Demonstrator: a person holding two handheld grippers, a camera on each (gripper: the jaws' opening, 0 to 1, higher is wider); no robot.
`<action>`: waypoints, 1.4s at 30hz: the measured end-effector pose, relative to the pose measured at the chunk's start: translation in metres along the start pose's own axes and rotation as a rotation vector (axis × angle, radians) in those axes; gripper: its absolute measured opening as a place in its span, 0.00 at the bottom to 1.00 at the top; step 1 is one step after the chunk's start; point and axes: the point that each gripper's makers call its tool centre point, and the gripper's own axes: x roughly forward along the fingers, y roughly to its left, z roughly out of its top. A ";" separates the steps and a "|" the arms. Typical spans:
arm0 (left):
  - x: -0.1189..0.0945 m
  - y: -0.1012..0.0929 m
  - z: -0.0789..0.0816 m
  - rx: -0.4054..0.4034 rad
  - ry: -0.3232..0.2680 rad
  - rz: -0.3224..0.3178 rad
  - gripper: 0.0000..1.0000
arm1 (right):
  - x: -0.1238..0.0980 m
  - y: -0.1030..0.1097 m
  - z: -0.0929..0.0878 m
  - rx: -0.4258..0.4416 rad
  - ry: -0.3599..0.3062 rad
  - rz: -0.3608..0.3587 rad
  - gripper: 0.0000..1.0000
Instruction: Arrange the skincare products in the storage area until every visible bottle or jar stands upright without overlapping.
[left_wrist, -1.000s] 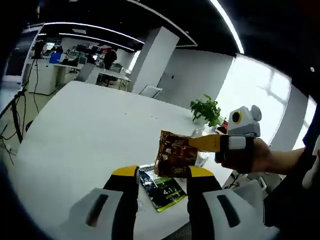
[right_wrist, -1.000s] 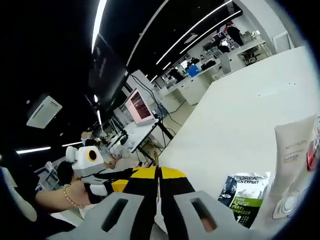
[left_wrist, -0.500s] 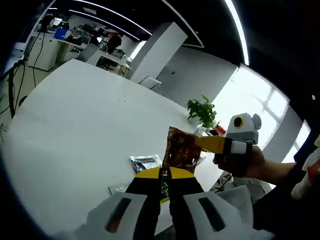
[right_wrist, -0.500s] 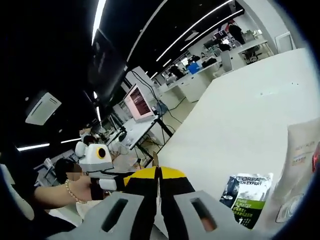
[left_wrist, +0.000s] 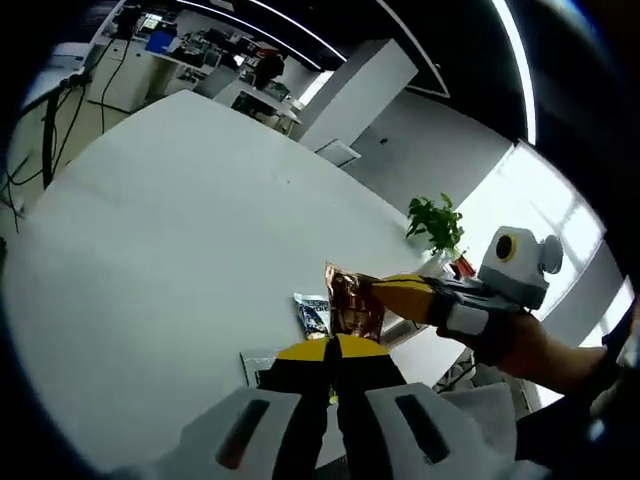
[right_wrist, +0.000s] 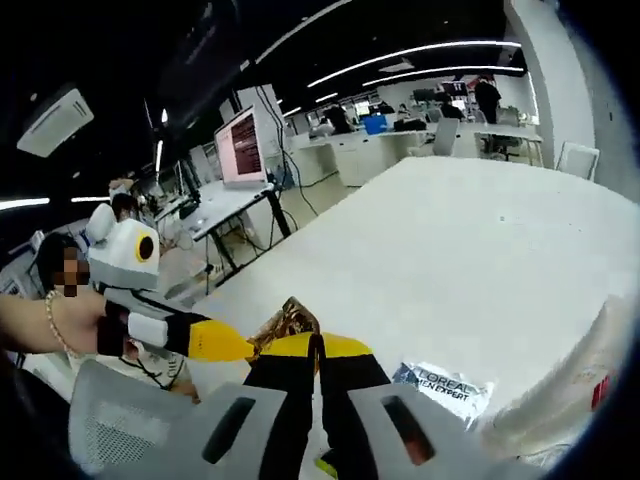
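Gold sachet (left_wrist: 352, 303): a crinkled brown-gold foil packet, held above the white table (left_wrist: 180, 220), clear of its surface; in the right gripper view its edge (right_wrist: 284, 323) shows just above that view's own jaws.
Right gripper (left_wrist: 385, 294): enters the left gripper view from the right; its yellow-tipped jaws are pressed together on the sachet's edge, a person's hand (left_wrist: 520, 345) behind it.
Left gripper (left_wrist: 333, 350): jaws drawn together with no gap visible; seen from the right gripper view (right_wrist: 235, 345) its tips reach the sachet, though whether they actually pinch it cannot be told.
Change: a second ago the left jaws stood wide apart below the sachet; they have since come together, and both grippers now meet at the packet.
Meaning for task: judged a two-handed hold or hand-over of one packet; nothing yet stands upright.
Flat sachets: a dark printed one (left_wrist: 313, 312) lies on the table just behind the gold one; a L'Oréal one (right_wrist: 440, 385) lies flat near the right jaws.
Containers: a pale tube or pouch (right_wrist: 570, 385) at the right edge, contents hidden; no bottle or jar can be made out.
Surroundings: potted plant (left_wrist: 438, 222) at the table's far side.
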 end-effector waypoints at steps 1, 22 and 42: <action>0.002 0.003 0.000 -0.004 0.002 0.006 0.00 | 0.005 -0.001 -0.002 -0.035 0.009 -0.014 0.01; 0.050 0.064 -0.005 -0.030 0.069 0.145 0.00 | 0.075 -0.033 -0.032 -0.240 0.103 -0.073 0.01; 0.069 0.080 -0.025 0.066 0.160 0.219 0.01 | 0.097 -0.045 -0.070 -0.299 0.198 -0.052 0.01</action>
